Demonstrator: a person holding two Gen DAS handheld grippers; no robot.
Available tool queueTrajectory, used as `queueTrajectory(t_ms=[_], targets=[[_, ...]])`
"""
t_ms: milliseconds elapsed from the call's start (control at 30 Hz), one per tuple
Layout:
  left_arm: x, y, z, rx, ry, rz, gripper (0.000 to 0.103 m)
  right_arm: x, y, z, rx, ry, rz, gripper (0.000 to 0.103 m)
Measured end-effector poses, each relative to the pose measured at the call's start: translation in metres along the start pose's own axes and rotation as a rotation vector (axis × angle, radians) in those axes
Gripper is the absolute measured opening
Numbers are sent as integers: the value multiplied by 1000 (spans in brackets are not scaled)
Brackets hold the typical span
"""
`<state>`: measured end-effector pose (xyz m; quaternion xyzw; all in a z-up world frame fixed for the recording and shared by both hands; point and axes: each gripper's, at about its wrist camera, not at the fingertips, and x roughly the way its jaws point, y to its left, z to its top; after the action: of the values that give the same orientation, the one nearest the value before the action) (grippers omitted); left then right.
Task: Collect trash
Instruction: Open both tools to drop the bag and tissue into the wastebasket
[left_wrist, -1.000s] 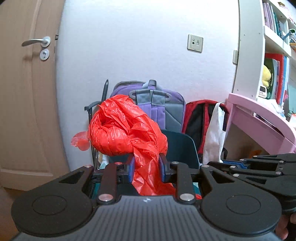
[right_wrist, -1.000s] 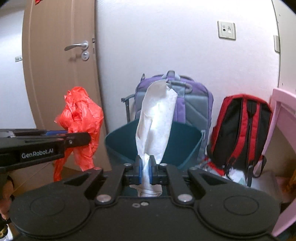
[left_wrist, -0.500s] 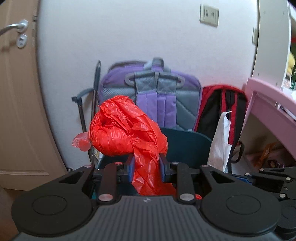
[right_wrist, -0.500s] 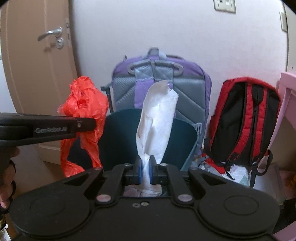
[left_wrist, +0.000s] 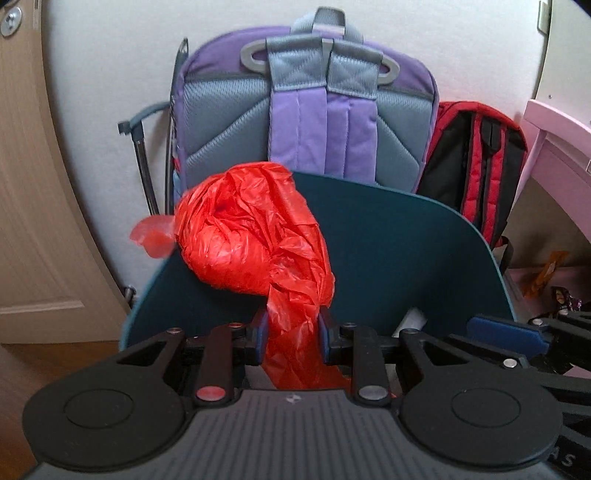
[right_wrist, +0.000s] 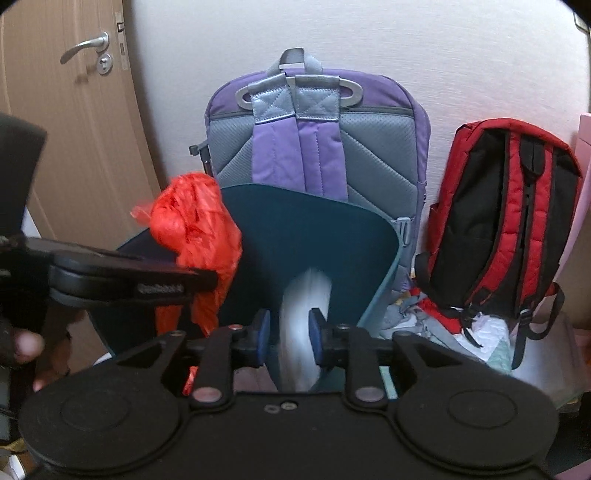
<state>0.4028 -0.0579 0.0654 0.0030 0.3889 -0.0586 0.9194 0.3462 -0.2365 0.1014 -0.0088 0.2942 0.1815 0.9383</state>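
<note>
While the left gripper (left_wrist: 291, 338) hangs over the dark teal bin (left_wrist: 406, 240), its fingers pinch the neck of the crumpled red plastic bag (left_wrist: 251, 236), which bulges up over the bin's left rim. Right gripper (right_wrist: 286, 338): fingers spreading, white tissue (right_wrist: 301, 332) blurred between them, above the bin's mouth; pad contact unclear. Purple backpack (right_wrist: 314, 147) and red backpack (right_wrist: 498, 229) lean on the far wall.

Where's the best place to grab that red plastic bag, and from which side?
Grip the red plastic bag at its narrow twisted neck, under the puffy bulge, coming from the side facing away from the wall. The left gripper already pinches it there; the bulge is too wide for the jaws.
</note>
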Motion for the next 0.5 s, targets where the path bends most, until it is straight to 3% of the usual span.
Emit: queueTrajectory(t_ms=[233,367,433,500], targets=[[0,2,-7,-28,21,10,31,-12,1,1,12,-23,29,40],[-16,-2,-11,-5,-15,2,70,-26,0,2,35,-36,53,44],[-27,-6,-13,3,-36,22,77,-36,1,1,38,-44,54,45],[-37,-8,-14,-1,-44,13,77,-45,2,0,41,-50,58,47]])
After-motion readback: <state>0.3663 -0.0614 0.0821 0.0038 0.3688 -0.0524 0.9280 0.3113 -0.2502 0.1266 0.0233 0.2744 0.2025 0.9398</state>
